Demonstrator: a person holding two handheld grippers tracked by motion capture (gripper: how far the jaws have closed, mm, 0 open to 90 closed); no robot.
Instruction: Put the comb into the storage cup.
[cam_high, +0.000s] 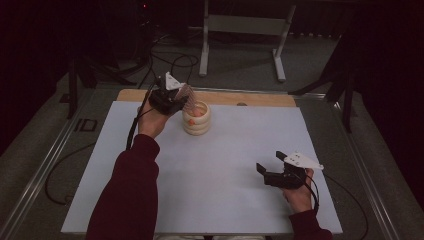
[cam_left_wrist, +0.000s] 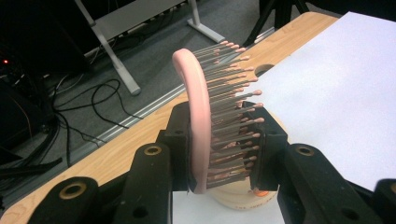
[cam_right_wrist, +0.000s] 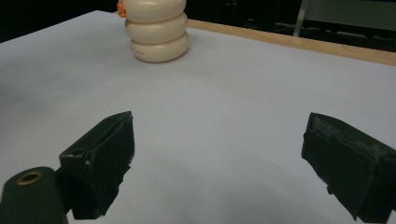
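Left gripper (cam_high: 175, 97) at far left of desk (cam_high: 225, 165), jaws clamped on pink hairbrush (cam_left_wrist: 198, 121), one jaw against its curved back, other against bristle tips. Brush held upright above cream ribbed holder (cam_high: 196, 120), lower end at holder's mouth; orange item visible inside. Right gripper (cam_high: 272, 167) near front right of desk, well apart from holder, jaws spread wide, nothing between them, white desk sheet beneath. Cables and metal stand legs (cam_high: 242, 40) on floor beyond desk.
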